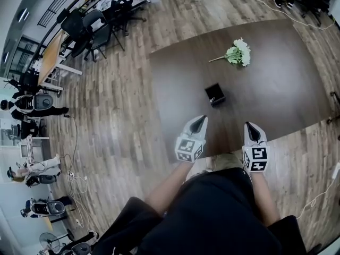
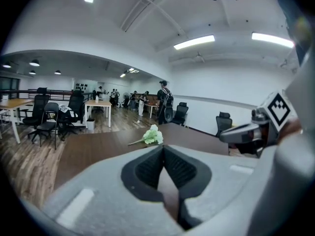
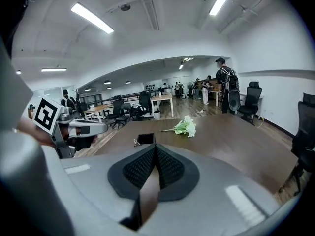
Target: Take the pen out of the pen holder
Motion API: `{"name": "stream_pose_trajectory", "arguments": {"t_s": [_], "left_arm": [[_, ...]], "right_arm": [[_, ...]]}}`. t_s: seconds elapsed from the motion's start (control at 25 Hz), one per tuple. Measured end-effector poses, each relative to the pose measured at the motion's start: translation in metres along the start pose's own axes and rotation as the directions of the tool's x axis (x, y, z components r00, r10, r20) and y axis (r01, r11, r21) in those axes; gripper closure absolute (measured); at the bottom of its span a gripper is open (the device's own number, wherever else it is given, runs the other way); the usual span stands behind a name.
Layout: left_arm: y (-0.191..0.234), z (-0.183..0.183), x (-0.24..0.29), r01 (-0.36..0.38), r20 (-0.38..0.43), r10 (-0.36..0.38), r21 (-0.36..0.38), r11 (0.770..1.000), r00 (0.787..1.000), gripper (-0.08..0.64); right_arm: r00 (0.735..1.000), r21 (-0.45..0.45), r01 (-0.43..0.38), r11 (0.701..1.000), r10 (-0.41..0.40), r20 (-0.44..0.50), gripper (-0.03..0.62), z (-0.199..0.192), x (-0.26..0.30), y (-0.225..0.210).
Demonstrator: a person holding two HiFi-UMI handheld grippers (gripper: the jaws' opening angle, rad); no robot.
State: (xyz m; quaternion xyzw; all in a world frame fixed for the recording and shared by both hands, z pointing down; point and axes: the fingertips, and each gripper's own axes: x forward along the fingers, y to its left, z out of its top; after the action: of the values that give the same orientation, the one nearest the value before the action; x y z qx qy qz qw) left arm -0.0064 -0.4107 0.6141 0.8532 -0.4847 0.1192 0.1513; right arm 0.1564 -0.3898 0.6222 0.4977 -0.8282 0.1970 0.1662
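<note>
A small black square pen holder (image 1: 214, 94) stands on the dark brown table (image 1: 276, 94), with a small pale object, perhaps the pen, showing inside it. In the right gripper view the pen holder (image 3: 145, 139) lies just beyond my jaw tips, a metal clip at its left rim. My left gripper (image 1: 199, 119) is near the table's front edge, shut and empty, short of the holder. My right gripper (image 1: 249, 125) sits beside it to the right, also shut and empty. The left gripper view shows my jaws (image 2: 163, 147) closed together; the holder is hidden there.
A bunch of white-green flowers (image 1: 237, 53) lies farther back on the table. Office chairs and desks (image 1: 90, 25) stand at the far left on the wood floor. Cables (image 1: 74, 179) trail on the floor left. A person (image 3: 224, 85) stands beyond the table.
</note>
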Motion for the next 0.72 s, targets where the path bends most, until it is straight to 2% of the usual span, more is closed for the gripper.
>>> {"name": "stream_pose_trajectory", "arguments": {"t_s": [0.28, 0.36, 0.48, 0.72], "left_arm": [[0.017, -0.015, 0.07, -0.049, -0.086, 0.049, 0.012, 0.999, 0.995, 0.555], [0.024, -0.021, 0.086, -0.055, -0.108, 0.054, -0.012, 0.998, 0.993, 0.555], [0.035, -0.033, 0.108, -0.072, -0.151, 0.059, -0.083, 0.994, 0.987, 0.511], [0.056, -0.049, 0.136, -0.115, -0.228, 0.092, -0.088, 0.989, 0.969, 0.479]], "right_arm": [[0.998, -0.013, -0.059, 0.998, 0.058, -0.036, 0.591, 0.005, 0.049, -0.046], [0.996, -0.017, -0.075, 0.997, 0.074, -0.041, 0.591, 0.009, 0.061, -0.054], [0.994, -0.014, -0.099, 0.995, 0.098, -0.052, 0.591, 0.014, 0.075, -0.067], [0.989, -0.016, -0.132, 0.991, 0.13, -0.074, 0.591, 0.017, 0.1, -0.078]]}}
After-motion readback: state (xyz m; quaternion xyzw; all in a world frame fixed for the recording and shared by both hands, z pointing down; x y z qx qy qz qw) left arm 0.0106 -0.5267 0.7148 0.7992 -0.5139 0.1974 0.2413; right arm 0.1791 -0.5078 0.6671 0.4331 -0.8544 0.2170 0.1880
